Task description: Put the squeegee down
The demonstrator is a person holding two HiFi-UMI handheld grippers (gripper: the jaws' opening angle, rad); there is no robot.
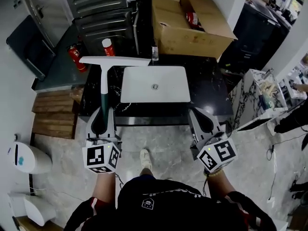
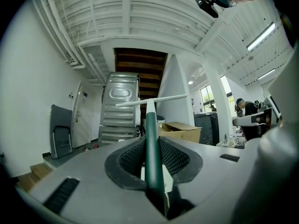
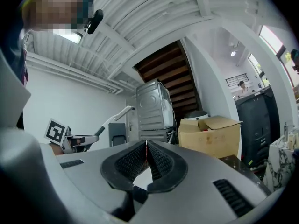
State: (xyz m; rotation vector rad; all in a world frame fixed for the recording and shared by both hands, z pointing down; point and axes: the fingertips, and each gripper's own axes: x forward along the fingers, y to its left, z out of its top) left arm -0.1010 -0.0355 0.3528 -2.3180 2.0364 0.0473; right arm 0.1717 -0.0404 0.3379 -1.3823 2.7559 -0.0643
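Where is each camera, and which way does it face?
Head view: on the person's head, facing down at the sink; left claw and right claw show.
Left gripper view: on the left claw, looking along jaws shut on the squeegee.
Right gripper view: on the right claw, jaws together, facing the box.
Shared: all show the squeegee.

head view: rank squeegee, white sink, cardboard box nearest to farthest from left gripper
1. squeegee: clamped in the left gripper itself.
2. white sink: on the counter, just to its right.
3. cardboard box: far back right, behind the counter.
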